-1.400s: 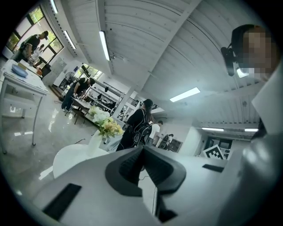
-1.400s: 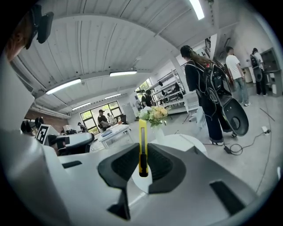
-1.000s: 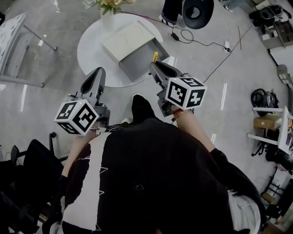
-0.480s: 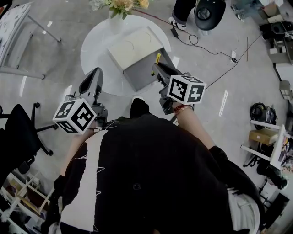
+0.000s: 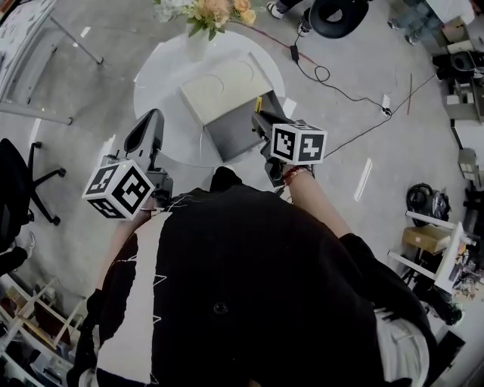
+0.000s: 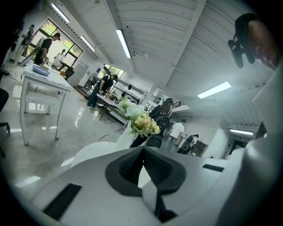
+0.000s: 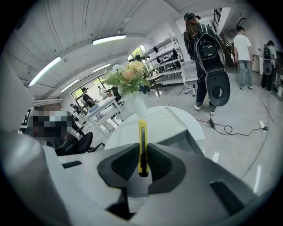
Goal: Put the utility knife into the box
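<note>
- My left tool hangs off the counter's near left edge, clenched on nothing; its pads meet at the tips.
- My right tool is clamped on the utility knife, whose yellow body sticks out past the pads, pointing away from me.
- The knife is in the air at the counter's near right edge, just by the right wall of the box, not inside it.
- The box lies open, its grey tray toward the near edge and its pale lid toward the middle.
- A white vase of flowers stands at the far edge.
</note>
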`<state>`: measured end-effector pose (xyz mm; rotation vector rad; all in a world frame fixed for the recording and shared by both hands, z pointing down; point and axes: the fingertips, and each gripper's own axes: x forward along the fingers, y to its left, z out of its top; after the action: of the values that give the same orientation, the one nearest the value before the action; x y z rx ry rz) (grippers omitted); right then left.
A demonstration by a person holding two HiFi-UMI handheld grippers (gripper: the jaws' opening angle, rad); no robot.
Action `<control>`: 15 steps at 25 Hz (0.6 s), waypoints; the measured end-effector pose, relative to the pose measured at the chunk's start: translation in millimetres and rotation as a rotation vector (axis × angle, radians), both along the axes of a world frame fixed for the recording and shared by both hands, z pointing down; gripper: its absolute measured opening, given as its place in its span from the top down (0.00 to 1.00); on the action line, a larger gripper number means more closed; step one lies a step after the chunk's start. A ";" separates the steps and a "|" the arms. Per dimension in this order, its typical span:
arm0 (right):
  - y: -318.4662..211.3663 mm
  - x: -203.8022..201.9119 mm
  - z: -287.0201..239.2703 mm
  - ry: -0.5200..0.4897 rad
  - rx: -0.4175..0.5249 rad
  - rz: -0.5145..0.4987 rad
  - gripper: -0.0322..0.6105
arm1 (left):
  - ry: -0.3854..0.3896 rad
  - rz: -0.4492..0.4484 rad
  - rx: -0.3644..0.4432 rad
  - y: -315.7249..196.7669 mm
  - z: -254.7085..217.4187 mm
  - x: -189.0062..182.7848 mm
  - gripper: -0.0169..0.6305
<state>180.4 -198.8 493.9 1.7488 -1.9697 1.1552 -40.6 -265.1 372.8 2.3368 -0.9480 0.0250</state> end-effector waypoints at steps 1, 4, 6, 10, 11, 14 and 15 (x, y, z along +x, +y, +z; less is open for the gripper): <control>0.0 0.3 5.8 -0.001 -0.018 -0.009 0.86 | -0.001 -0.008 -0.002 -1.1 0.5 -1.3 0.95; -1.0 1.4 23.3 0.005 -0.070 -0.035 0.85 | 0.001 -0.036 -0.010 -5.5 3.1 -5.2 0.95; -1.7 -2.1 35.3 -0.001 -0.103 -0.058 0.85 | 0.000 -0.051 -0.013 -9.2 5.2 -7.4 0.95; 2.6 -3.5 53.9 0.031 -0.164 -0.124 0.85 | 0.001 -0.079 -0.012 -10.2 3.4 -11.9 0.95; 4.5 -2.3 57.6 0.043 -0.179 -0.143 0.85 | 0.002 -0.089 -0.011 -9.8 2.3 -14.1 0.95; 8.6 -0.7 68.1 0.067 -0.223 -0.197 0.85 | 0.004 -0.125 -0.013 -11.4 1.7 -23.4 0.95; 9.6 -0.6 71.1 0.076 -0.236 -0.217 0.85 | 0.005 -0.136 -0.015 -12.0 2.2 -26.2 0.95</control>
<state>179.8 -189.2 565.0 1.4028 -1.8410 1.1735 -66.7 -277.1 375.0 2.2522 -1.0988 -0.0285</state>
